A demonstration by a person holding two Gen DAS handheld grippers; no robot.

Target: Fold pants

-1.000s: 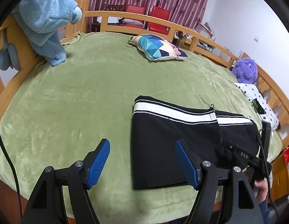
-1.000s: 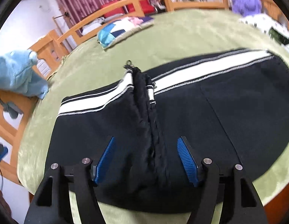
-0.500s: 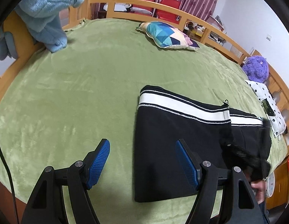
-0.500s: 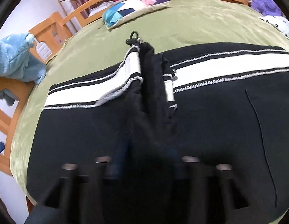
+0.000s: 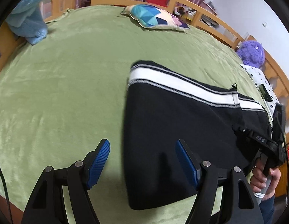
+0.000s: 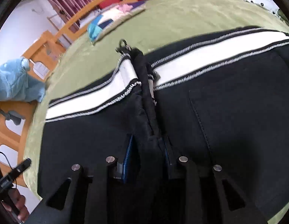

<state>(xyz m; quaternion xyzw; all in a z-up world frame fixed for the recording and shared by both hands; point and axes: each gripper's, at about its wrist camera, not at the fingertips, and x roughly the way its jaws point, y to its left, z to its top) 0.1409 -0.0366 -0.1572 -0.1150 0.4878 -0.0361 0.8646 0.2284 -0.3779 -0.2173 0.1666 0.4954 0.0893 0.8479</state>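
Observation:
Black pants [image 5: 172,123] with a white side stripe lie folded on the green bedspread [image 5: 60,78]. My left gripper [image 5: 142,160] is open and empty, low over the pants' left edge; its right finger is over the black cloth and its left finger over the bedspread. In the right wrist view the pants [image 6: 228,112] fill the frame. My right gripper [image 6: 148,155] is shut on the raised ridge of the folded waistband [image 6: 146,97]. The right gripper's handle [image 5: 263,145] and the hand show in the left wrist view at the right.
A colourful pillow [image 5: 155,17] lies at the far side. A light blue plush blanket [image 5: 30,18] hangs on the wooden rail at the left. A purple plush toy [image 5: 252,53] and spotted white cloth [image 5: 263,82] sit at the right. The wooden bed rail [image 5: 209,16] rings the bed.
My right gripper has moved in and shut on the waistband ridge. My left gripper has moved lower and closer to the pants' left edge, still open.

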